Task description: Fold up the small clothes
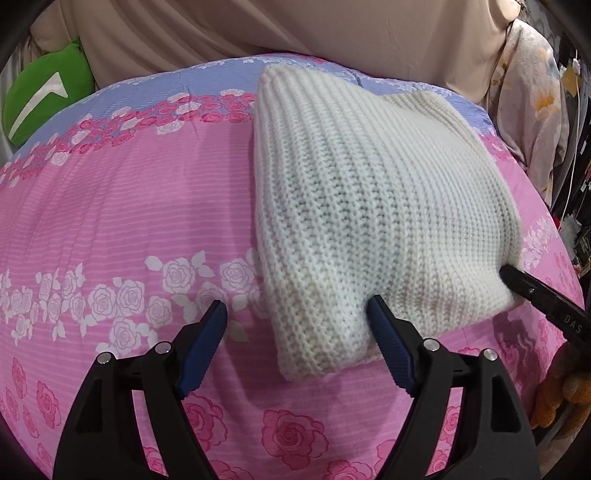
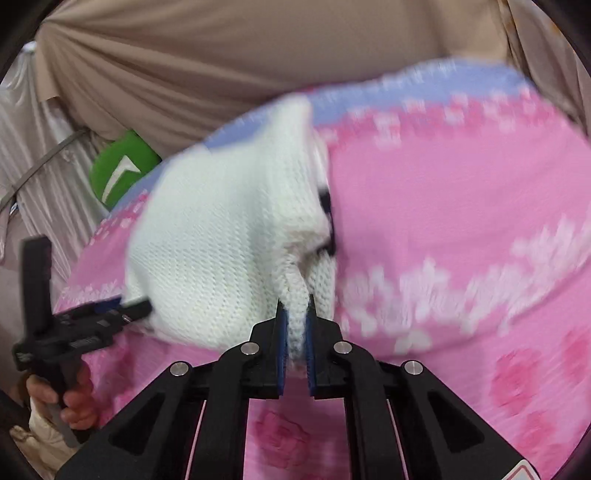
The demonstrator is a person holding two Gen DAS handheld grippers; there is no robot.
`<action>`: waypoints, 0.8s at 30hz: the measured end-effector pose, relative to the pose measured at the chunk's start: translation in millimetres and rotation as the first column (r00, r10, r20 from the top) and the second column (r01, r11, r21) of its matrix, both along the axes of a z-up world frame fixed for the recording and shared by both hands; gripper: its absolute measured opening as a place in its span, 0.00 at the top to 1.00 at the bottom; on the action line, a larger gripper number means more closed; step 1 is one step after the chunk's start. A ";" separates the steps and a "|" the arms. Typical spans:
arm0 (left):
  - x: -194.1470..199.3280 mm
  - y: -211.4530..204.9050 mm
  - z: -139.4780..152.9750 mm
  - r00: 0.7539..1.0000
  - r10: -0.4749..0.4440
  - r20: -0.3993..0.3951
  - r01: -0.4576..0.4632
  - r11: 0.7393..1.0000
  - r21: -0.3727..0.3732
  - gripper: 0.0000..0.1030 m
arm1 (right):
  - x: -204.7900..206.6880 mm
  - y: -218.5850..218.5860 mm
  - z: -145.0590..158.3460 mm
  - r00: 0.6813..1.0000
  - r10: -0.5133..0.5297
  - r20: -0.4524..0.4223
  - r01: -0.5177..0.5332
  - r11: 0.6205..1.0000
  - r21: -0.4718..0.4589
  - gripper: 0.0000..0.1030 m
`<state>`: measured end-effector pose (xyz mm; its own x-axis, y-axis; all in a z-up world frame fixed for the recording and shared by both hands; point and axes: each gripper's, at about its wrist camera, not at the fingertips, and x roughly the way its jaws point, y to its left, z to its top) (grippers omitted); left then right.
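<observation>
So the white knit piece (image 1: 373,206) is lying folded on the pink rose-print bedspread (image 1: 122,206). In the left wrist view its long axis runs from just ahead of the left gripper (image 1: 297,314) up and away toward the blue band of the spread, and the ribs run the same way. The near end is the narrower one. The far end is wider and looks a bit bunched.

Left fingers (image 1: 207,343) are spread wide and not pinching anything. The near corner of the knit sits between them, right up against the inner face of the right-side finger. I can't tell if the pad is actually pressing on it. The left-side finger only has bare bedspread ahead of it.

The right gripper (image 2: 295,314) is clamped down on a pinched ridge of the knit's edge, with fabric squeezed between both blue pads. That view is motion-blurred, so the details are mushy. From the left wrist view you can see it poking in at the knit's right edge.

For room, there's a wide stretch of open bedspread to the left of the left fingers. Beige draped cloth (image 1: 258,29) closes off the far side, and a green cushion (image 1: 40,92) is tucked into the far left corner.
</observation>
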<state>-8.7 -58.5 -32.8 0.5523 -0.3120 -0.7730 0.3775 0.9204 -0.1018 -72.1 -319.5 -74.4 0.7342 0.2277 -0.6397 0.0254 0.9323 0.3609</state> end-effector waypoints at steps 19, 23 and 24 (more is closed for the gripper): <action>10.2 -32.1 60.1 0.981 0.017 0.194 -0.028 0.998 0.054 0.27 | 81.8 13.2 46.3 0.999 0.004 0.049 0.004 0.989 -0.150 0.83; 16.2 -36.5 50.7 0.984 0.023 0.176 -0.035 0.997 0.070 0.27 | 54.5 6.4 77.2 0.977 0.010 0.214 0.008 0.996 -0.084 0.88; 17.8 -37.2 48.6 0.985 0.023 0.170 -0.035 0.997 0.071 0.27 | 51.3 0.7 78.2 0.974 0.001 0.225 0.014 0.998 -0.066 0.90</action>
<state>9.1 -95.7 15.8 0.6847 -0.2398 -0.6882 0.3567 0.9338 0.0295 -20.8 -318.8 3.8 0.8625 0.1845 -0.4713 -0.0432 0.9546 0.2947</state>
